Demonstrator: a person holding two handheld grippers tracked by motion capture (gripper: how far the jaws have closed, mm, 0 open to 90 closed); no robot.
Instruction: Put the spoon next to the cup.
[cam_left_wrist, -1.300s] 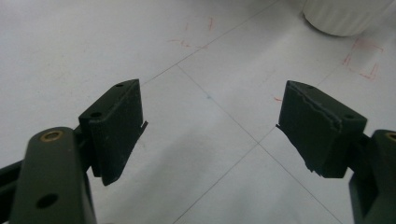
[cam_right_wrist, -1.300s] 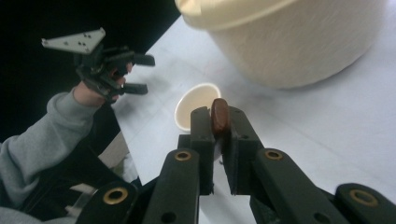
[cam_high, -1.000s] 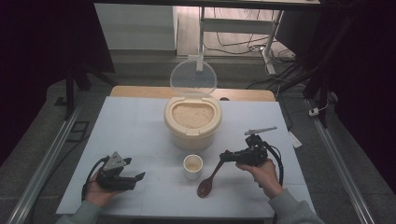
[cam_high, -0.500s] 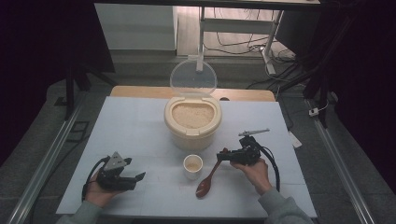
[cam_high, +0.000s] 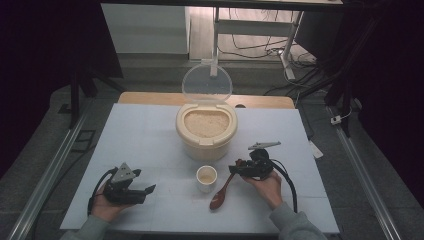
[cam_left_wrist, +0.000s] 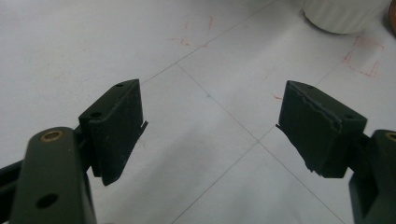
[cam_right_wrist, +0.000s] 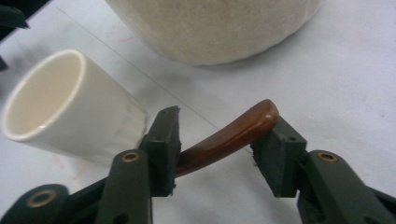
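A: Pale worktop (cam_high: 150, 145), faint grid lines, red marks; dark room, cables behind. Left gripper (cam_left_wrist: 210, 126) jaws apart over bare surface.

B: Right gripper (cam_right_wrist: 217, 140) jaws straddle brown spoon (cam_right_wrist: 229, 137) handle; contact unclear. White cup (cam_right_wrist: 65, 109) beside it; rice cooker (cam_right_wrist: 210, 28) ahead, cut off.

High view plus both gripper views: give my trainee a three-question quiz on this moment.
1. True or false: the cream rice container has its clear lid shut.
2. What lies between the right hand-held gripper jaws?
A. brown wooden spoon
B. small white cup
C. nothing
3. Fill in: the left hand-held gripper jaws stand ____ above the white table.

Key: 1 false; 2 A; 3 open.
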